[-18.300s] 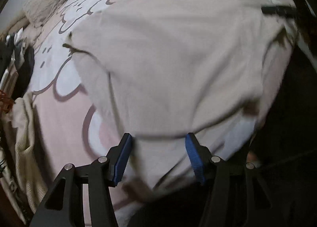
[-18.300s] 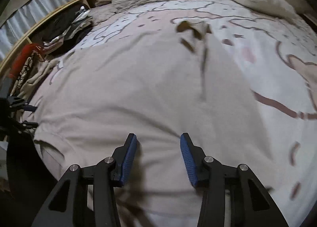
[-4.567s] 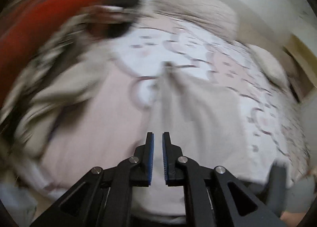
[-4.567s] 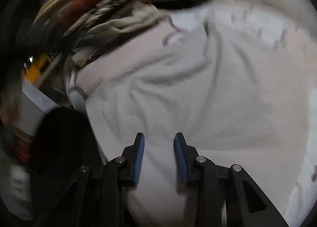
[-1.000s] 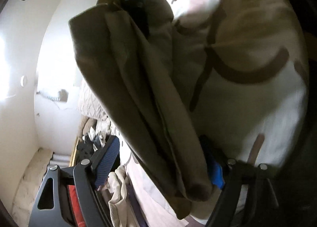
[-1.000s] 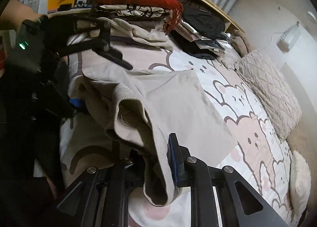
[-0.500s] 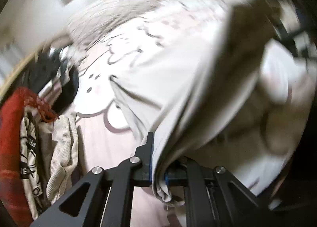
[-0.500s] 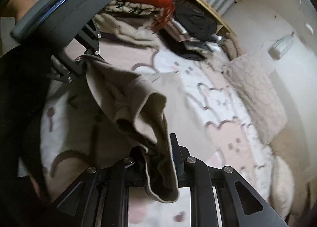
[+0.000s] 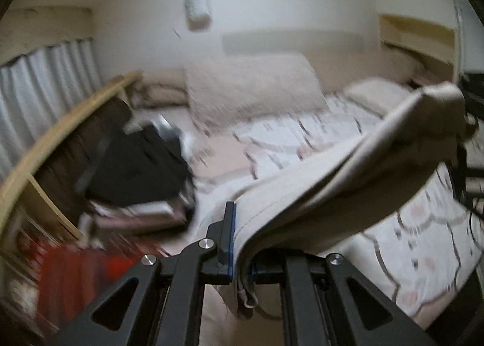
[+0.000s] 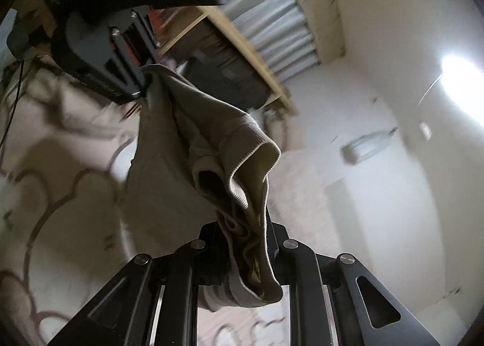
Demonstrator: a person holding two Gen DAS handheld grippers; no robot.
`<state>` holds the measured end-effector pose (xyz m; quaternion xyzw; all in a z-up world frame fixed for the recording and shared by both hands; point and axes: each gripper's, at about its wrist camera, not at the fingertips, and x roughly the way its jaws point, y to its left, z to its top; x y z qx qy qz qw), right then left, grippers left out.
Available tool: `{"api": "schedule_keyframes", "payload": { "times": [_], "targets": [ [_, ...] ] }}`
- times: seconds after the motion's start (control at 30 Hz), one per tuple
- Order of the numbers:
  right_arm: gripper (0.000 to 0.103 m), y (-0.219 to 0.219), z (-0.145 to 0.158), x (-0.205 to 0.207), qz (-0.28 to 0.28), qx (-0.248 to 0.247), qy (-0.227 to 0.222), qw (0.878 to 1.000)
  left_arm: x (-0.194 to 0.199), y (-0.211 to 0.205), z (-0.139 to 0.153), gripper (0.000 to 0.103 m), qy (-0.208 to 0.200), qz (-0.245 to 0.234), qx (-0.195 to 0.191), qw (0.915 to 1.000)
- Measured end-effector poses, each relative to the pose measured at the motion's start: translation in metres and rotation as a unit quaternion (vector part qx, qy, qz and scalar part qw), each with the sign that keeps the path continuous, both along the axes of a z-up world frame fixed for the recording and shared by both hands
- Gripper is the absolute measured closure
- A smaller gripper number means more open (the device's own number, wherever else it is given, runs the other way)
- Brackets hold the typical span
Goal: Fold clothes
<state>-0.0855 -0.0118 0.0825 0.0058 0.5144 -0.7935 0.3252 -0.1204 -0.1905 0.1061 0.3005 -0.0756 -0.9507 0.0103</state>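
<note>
A beige knit garment (image 9: 348, 176) is stretched in the air between my two grippers, above the bed. My left gripper (image 9: 240, 243) is shut on one bunched end of it. My right gripper (image 10: 245, 243) is shut on the other end, where a ribbed hem (image 10: 251, 146) folds over. In the right wrist view the left gripper (image 10: 133, 83) shows at the upper left, clamped on the far end of the garment (image 10: 169, 170). The cloth hides both pairs of blue pads almost fully.
The bed (image 9: 417, 243) with a bear-print cover lies below. A quilted pillow (image 9: 251, 89) and a fluffy cushion (image 9: 375, 95) lie at its head. Stacked clothes, black (image 9: 136, 167) and red (image 9: 78, 276), sit at the left by a wooden shelf rail (image 9: 60, 131).
Both grippers have lifted and tilted upward with the garment. The views now look toward the wall and headboard instead of down at the bed. The garment hangs tauter between them.
</note>
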Motion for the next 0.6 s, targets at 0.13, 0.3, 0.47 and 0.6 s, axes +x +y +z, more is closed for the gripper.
{"api": "schedule_keyframes", "payload": {
  "times": [0.13,0.3,0.47,0.6],
  "targets": [
    [0.086,-0.037,0.049,-0.004,0.007,-0.019,0.051,0.999,-0.002,-0.038,0.057,0.096,0.047,0.036,-0.015,0.9981],
    [0.086,-0.084,0.105,0.006,0.016,-0.063,0.097,0.993,0.011,-0.088,0.123,0.095,0.114,0.083,-0.049,0.9888],
    [0.086,-0.139,0.157,0.007,0.040,-0.125,0.091,0.987,0.021,-0.150,0.154,0.095,0.145,0.142,-0.036,0.9785],
    [0.086,-0.189,0.169,0.000,0.055,-0.133,0.101,0.984,0.016,-0.197,0.156,0.095,0.150,0.183,-0.004,0.9716]
  ]
}}
